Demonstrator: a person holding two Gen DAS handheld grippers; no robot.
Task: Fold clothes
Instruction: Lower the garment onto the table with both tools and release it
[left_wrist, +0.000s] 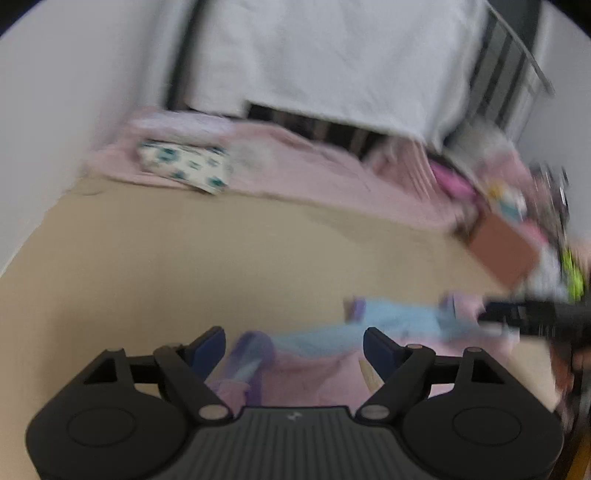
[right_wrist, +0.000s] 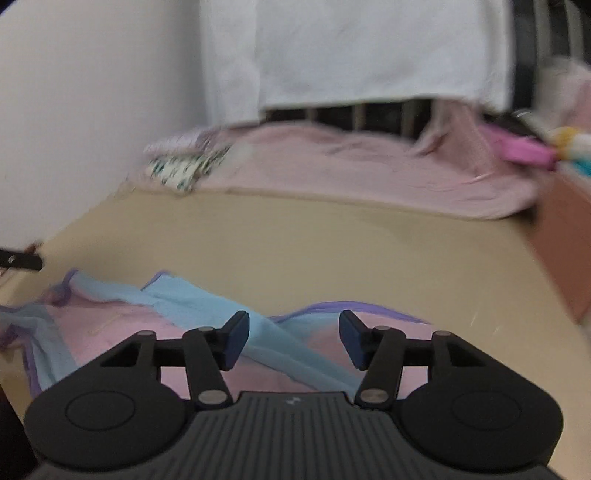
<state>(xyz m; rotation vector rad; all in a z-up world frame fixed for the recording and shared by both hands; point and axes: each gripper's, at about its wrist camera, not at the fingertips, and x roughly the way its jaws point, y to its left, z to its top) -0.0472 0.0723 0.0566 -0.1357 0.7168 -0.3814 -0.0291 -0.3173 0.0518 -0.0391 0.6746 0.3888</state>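
Both grippers hung with their jaws apart and nothing between the pads, the left gripper and the right gripper each angled down over a pink, light-blue and purple garment that lay rumpled on the tan tabletop. By my reading the garment was down on the table but not yet spread, so laying it flat was the step in hand. Next, each gripper would need to find an edge or corner of the cloth, though blur hid where those lay.
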